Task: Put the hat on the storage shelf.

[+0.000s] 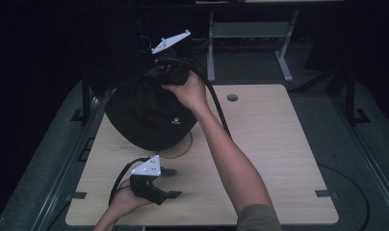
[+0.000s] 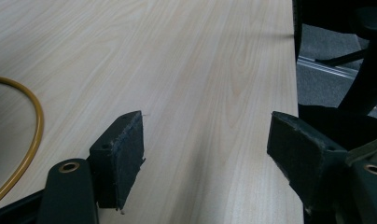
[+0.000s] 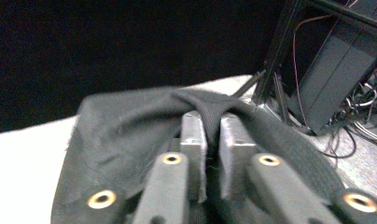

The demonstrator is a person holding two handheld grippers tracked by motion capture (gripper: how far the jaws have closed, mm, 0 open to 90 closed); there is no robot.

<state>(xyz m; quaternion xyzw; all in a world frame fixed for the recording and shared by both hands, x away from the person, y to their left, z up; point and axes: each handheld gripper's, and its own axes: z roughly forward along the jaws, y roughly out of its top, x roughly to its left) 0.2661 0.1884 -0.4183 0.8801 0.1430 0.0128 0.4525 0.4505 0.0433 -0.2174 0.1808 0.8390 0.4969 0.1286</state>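
Observation:
A black fabric bag (image 1: 144, 113) sits on the far left part of the light wooden table (image 1: 269, 144). At the bag's top, my right gripper (image 1: 167, 72) is held by a hand reaching across the table. In the right gripper view its jaws (image 3: 212, 123) stand nearly together with the bag's black strap (image 3: 210, 103) pinched between the pads, above the bag's cloth (image 3: 121, 135). Near the front left edge my left gripper (image 1: 172, 183) lies low over the table. Its fingers (image 2: 123, 158) are wide apart, with bare wood between them (image 2: 205, 135).
A thin yellow ring (image 1: 183, 151) lies on the table by the bag's front edge and curves past the left jaw (image 2: 35, 126). A round cable hole (image 1: 232, 97) is at the table's back. Black equipment with wires (image 3: 336, 70) stands beyond the bag.

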